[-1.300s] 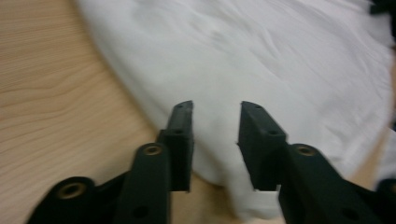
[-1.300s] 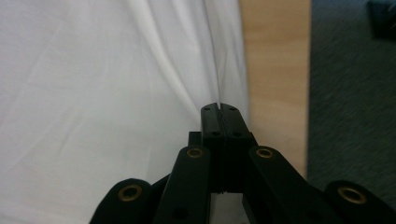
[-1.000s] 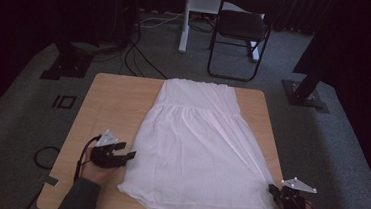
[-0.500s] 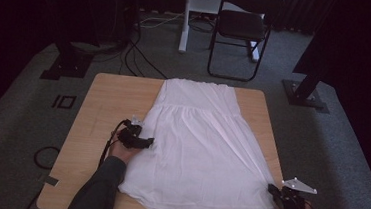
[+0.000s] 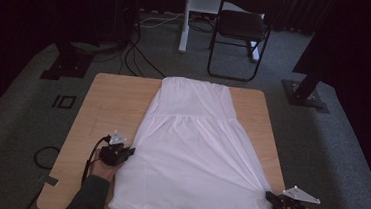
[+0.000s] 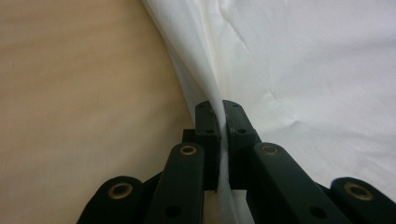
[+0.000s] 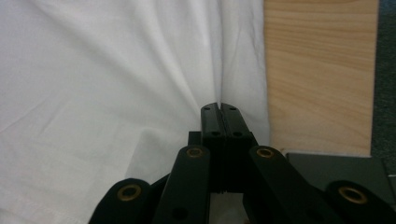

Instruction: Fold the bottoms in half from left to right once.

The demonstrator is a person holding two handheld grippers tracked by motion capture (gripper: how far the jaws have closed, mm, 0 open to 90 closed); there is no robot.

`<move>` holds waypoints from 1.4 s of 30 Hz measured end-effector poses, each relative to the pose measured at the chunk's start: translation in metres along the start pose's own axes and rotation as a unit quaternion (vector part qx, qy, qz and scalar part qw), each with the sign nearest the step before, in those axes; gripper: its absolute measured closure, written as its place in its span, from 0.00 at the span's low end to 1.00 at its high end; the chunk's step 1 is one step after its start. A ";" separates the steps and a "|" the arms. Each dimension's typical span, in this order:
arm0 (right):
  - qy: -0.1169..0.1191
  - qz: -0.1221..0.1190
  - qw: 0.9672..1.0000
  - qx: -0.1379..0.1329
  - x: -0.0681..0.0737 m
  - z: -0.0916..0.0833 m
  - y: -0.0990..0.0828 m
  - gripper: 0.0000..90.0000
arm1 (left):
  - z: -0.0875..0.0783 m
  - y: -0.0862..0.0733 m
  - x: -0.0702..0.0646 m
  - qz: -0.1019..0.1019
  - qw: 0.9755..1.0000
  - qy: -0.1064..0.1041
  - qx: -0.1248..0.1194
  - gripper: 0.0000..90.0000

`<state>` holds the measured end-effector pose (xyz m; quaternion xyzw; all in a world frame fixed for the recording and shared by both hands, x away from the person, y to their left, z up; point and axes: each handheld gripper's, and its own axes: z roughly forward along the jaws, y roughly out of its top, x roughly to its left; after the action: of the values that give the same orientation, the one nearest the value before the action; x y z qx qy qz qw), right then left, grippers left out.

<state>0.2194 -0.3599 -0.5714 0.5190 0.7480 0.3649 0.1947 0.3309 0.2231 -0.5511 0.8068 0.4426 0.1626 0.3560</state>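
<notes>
A white dress point(image 5: 195, 150) lies flat on the wooden table point(image 5: 108, 108), bodice at the far end and skirt spread toward me. My left gripper point(image 5: 130, 152) sits at the skirt's left edge. Its jaws have just been closing, and in the left gripper view the left gripper point(image 6: 222, 105) pinches a ridge of the white dress point(image 6: 303, 70). My right gripper point(image 5: 270, 196) is at the hem's near right corner. In the right gripper view the right gripper point(image 7: 219, 107) is shut on a gathered fold of the dress point(image 7: 93, 93).
Bare wood runs along both sides of the dress, wider on the left. Beyond the table stand a black folding chair point(image 5: 242, 28), a white post point(image 5: 185, 19) and two black stand bases point(image 5: 63, 67) point(image 5: 304, 96). Cables point(image 5: 137, 55) trail over the grey carpet.
The left gripper went away from me to the skirt's left edge, then drew back toward me and closed on the fabric. The right gripper has stayed put at the hem corner.
</notes>
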 end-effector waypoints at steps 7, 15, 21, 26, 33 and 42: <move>0.025 -0.005 1.000 0.002 0.002 0.000 0.001 0.82 | -0.014 -0.018 0.001 0.001 1.000 -0.003 -0.012 0.92; 0.051 -0.005 0.996 -0.067 0.006 0.011 0.049 0.60 | -0.010 -0.018 0.003 -0.002 1.000 -0.006 -0.019 0.91; 0.041 -0.056 0.995 -0.066 0.020 0.060 0.121 0.64 | -0.008 -0.018 0.002 0.000 1.000 -0.004 -0.023 0.88; 0.046 -0.050 0.997 -0.047 0.020 0.111 0.167 0.66 | -0.007 -0.018 0.002 -0.001 1.000 -0.002 -0.025 0.86; 0.058 -0.045 0.997 -0.005 0.020 0.180 0.202 0.62 | -0.007 -0.019 0.002 0.000 1.000 -0.002 -0.028 0.83; 0.005 -0.069 0.997 -0.046 0.029 0.161 0.211 0.99 | -0.005 -0.019 -0.006 0.025 0.999 -0.005 -0.027 0.65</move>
<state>0.4498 -0.2364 -0.5172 0.4550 0.7655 0.3871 0.2389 0.3135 0.2274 -0.5607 0.8083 0.4159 0.1796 0.3760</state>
